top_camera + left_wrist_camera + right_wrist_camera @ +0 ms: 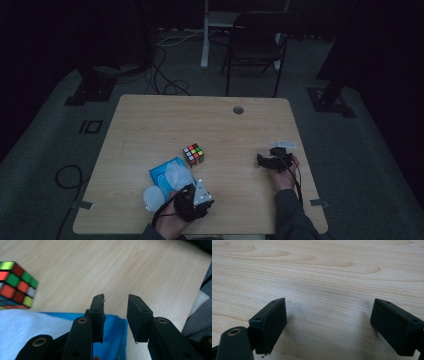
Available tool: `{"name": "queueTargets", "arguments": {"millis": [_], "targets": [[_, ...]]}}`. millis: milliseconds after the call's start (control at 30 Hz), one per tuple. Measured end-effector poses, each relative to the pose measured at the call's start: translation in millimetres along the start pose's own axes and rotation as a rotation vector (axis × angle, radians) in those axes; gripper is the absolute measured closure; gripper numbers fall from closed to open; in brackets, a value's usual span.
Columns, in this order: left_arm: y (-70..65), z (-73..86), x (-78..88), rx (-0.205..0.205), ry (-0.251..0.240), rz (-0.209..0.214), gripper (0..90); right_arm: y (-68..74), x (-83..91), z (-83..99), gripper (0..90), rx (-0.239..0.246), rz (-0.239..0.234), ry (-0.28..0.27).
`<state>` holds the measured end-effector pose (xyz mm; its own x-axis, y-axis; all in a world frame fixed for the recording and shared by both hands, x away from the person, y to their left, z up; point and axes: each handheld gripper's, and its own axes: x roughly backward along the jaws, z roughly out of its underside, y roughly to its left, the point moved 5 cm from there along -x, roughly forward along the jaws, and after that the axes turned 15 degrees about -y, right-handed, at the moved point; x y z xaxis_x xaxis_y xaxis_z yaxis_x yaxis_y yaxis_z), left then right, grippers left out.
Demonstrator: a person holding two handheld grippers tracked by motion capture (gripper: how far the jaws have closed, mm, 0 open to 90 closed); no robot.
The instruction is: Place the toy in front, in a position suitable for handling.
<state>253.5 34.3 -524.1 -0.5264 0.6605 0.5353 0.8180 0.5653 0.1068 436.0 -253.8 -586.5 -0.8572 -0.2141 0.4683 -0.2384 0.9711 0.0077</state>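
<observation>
A: Start with the high view. Where are the hands?

B: Both forearms come in over the near edge of the desk (150, 120). The left hand sits near the near-left corner, knuckles up, holding the left gripper (186, 186) with its grey plate on top and its nose aimed away from the person. The right hand rests close to the right edge, palm turned inward, with the right gripper (261, 161) pointing toward the middle of the desk.

A: And the things near the left gripper?

B: A blue tissue pack (167, 172) lies just ahead of it, a white tissue (178, 176) puffed up from it and another white wad (153, 198) beside it toward the near-left corner. A colour cube (193, 154) stands just beyond the pack, near the desk's middle.

A: Now the left gripper view.

B: The 2 black jaws of the left gripper (115, 305) stand a little apart with bare wood between them, nothing clamped. They hang over the blue tissue pack (113, 332), whose white tissue (30, 325) spreads at the lower left. The colour cube (17, 285) sits at the left edge of this view, apart from the jaws.

A: And the right gripper view?

B: The right gripper (329, 312) has its jaws spread wide, low over bare desk (317, 270), with nothing between them.
</observation>
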Motion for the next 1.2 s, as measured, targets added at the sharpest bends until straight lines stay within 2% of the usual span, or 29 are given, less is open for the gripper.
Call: {"name": "queueTargets", "arguments": {"millis": [100,233,367,500,800,933,1067,1200], "targets": [[-0.5,6.9,-6.1,-0.021,0.040,-0.028,70.7,0.0,0.0,0.0,13.2,0.000,0.000,0.000],[0.9,10.4,-5.6,-0.032,0.048,-0.055,77.9,0.2,0.0,0.0,13.2,0.000,-0.002,0.000],[8.8,15.4,0.6,-0.031,0.059,-0.078,79.1,0.4,0.6,0.3,13.2,0.004,-0.006,0.000],[23.9,23.7,11.0,-0.038,0.084,-0.133,78.9,0.4,0.7,0.4,13.2,0.005,-0.007,0.000],[62.6,50.6,45.6,0.039,0.124,-0.278,76.4,0.8,0.9,0.6,13.2,0.009,-0.011,0.000],[81.3,64.1,57.1,0.081,0.141,-0.365,75.7,1.1,1.1,0.7,13.3,0.010,-0.013,0.000],[97.9,74.8,57.8,0.116,0.140,-0.406,73.1,3.4,1.5,0.8,13.4,0.023,-0.037,0.001],[100.0,73.7,55.2,0.115,0.098,-0.418,68.4,3.5,1.5,0.8,13.4,0.025,-0.037,0.000]]}}
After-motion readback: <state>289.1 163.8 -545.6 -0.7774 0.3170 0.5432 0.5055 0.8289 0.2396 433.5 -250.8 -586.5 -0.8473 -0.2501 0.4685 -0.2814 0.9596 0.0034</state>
